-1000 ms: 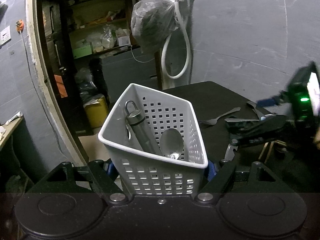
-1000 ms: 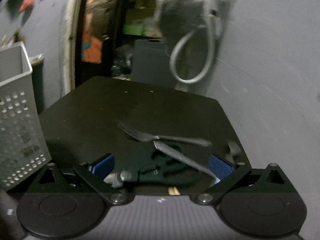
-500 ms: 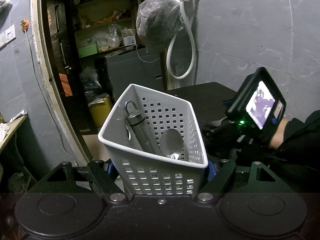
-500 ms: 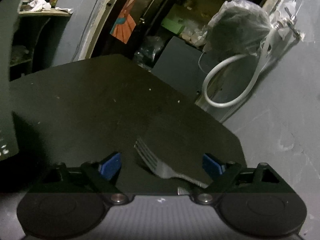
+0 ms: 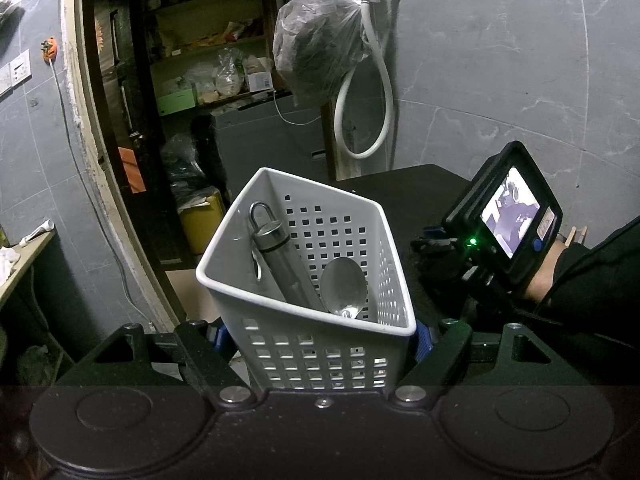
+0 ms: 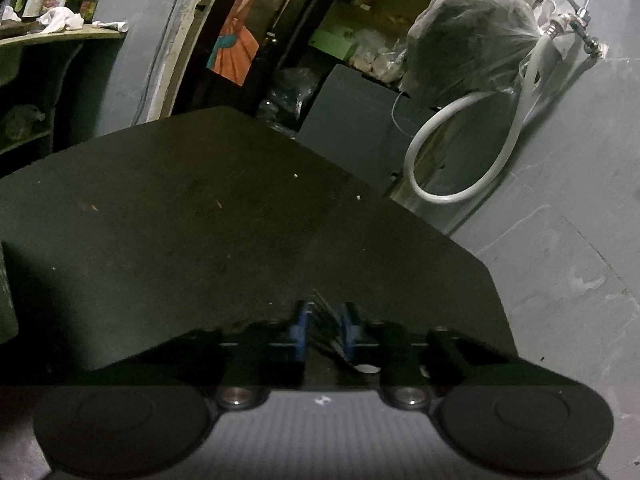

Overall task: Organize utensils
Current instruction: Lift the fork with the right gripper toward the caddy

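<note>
1. Fork (image 6: 326, 316) sits pinched between my right gripper (image 6: 323, 330) fingers, which are nearly closed on it just above the counter (image 6: 200, 220); only its tines show.
2. My left gripper (image 5: 320, 344) fingers clamp the white basket (image 5: 312, 344), which holds a spoon (image 5: 344, 288) and a metal tool (image 5: 280, 260).
3. I judge the fork stiff, light and slippery, so a grip near mid-handle suits it.
</note>
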The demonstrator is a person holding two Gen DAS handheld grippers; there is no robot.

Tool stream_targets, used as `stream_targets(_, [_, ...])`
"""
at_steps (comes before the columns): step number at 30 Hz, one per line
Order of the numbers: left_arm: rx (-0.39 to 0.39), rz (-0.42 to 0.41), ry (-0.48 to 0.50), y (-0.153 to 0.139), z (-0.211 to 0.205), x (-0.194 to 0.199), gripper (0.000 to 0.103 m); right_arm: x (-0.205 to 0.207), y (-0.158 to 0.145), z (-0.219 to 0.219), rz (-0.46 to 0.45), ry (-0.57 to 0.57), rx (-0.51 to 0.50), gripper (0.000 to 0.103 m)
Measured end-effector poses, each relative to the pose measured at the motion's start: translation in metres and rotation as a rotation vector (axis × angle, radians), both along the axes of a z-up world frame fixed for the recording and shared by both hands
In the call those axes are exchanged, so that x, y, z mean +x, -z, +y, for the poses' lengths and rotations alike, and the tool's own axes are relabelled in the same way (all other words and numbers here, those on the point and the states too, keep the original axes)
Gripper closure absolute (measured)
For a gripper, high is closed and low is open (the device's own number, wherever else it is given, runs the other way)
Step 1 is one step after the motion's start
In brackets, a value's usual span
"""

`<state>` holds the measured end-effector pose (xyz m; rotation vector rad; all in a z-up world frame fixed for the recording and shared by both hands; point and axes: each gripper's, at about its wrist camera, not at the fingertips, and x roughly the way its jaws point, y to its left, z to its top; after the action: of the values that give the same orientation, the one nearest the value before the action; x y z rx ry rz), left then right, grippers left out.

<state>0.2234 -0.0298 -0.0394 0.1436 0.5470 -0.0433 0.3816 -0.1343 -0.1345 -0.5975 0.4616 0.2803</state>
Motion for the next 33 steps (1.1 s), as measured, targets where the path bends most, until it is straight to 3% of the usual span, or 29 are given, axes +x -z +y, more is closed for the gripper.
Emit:
stream_targets(12, [0.001, -0.003, 0.003, 0.000, 0.000, -0.001, 0.023, -0.018, -0.016, -0.006, -0.072, -0.021, -0.003, 0.096])
stream_targets(22, [-0.003, -0.024, 0.001, 0.003, 0.001, -0.003, 0.023, -0.031, -0.069, -0.024, -0.160, -0.054, 0.049, 0.102])
stream_targets(27, [-0.005, -0.032, 0.007, 0.005, 0.003, -0.005, 0.023, -0.027, -0.104, -0.040, -0.137, -0.053, 0.177, 0.102])
stream_targets(30, [-0.003, -0.034, 0.011, 0.005, 0.003, -0.006, 0.023, -0.031, -0.136, -0.055, -0.106, -0.053, 0.326, 0.102])
stream_targets(33, [-0.002, -0.037, 0.018, 0.006, 0.003, -0.005, 0.023, -0.035, -0.172, -0.076, -0.054, -0.064, 0.545, 0.102])
